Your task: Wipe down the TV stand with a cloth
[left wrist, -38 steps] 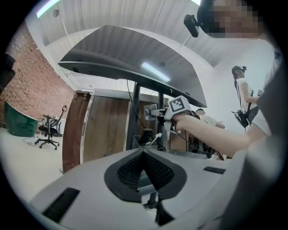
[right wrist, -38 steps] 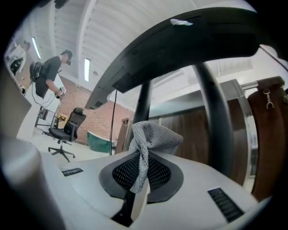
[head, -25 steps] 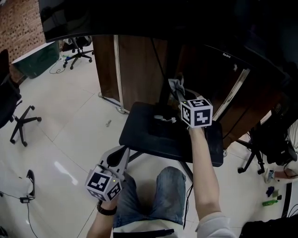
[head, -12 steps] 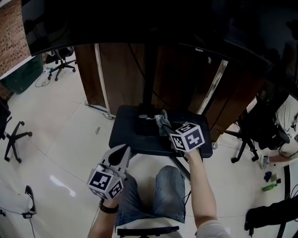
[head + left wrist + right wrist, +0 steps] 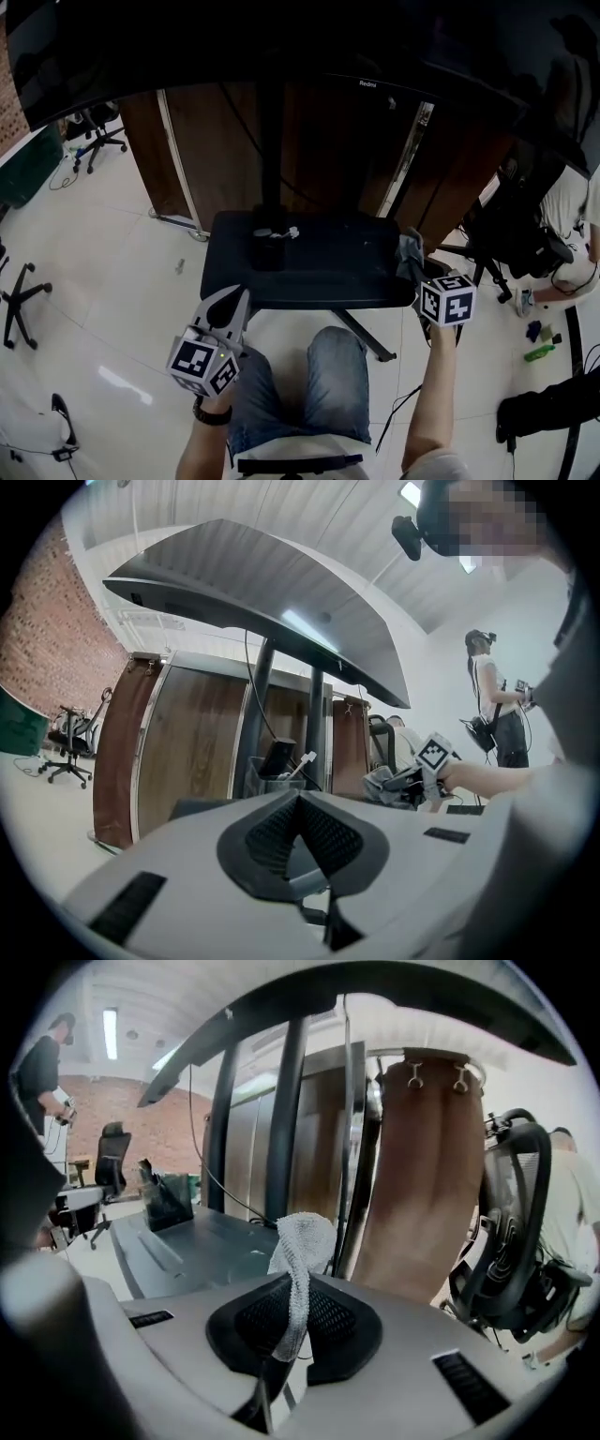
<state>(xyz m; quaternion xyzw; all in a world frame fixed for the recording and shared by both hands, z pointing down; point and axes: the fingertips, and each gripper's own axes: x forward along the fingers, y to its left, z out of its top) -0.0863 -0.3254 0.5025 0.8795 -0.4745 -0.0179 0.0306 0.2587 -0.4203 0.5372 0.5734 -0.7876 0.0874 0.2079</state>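
The TV stand's black base shelf [image 5: 319, 267] lies in front of me, its pole [image 5: 272, 141] rising to the dark TV [image 5: 234, 37] overhead. My right gripper [image 5: 418, 273] is at the shelf's right edge, shut on a grey cloth [image 5: 409, 251]. In the right gripper view the cloth [image 5: 301, 1241] sticks up from between the closed jaws of the right gripper [image 5: 293, 1290], with the shelf [image 5: 202, 1241] to the left. My left gripper [image 5: 233, 306] hangs shut and empty near my left knee, short of the shelf. Its jaws meet in the left gripper view [image 5: 300, 803].
A small black box with a white cable [image 5: 271, 238] sits by the pole. Wooden cabinets [image 5: 197, 141] stand behind. A black office chair [image 5: 520, 234] and a person [image 5: 572, 216] are to the right, another chair base [image 5: 17, 305] to the left, and a green bottle [image 5: 541, 407] on the floor.
My right gripper has carried the cloth from the shelf's middle across to its right edge. The left gripper has stayed by my knee.
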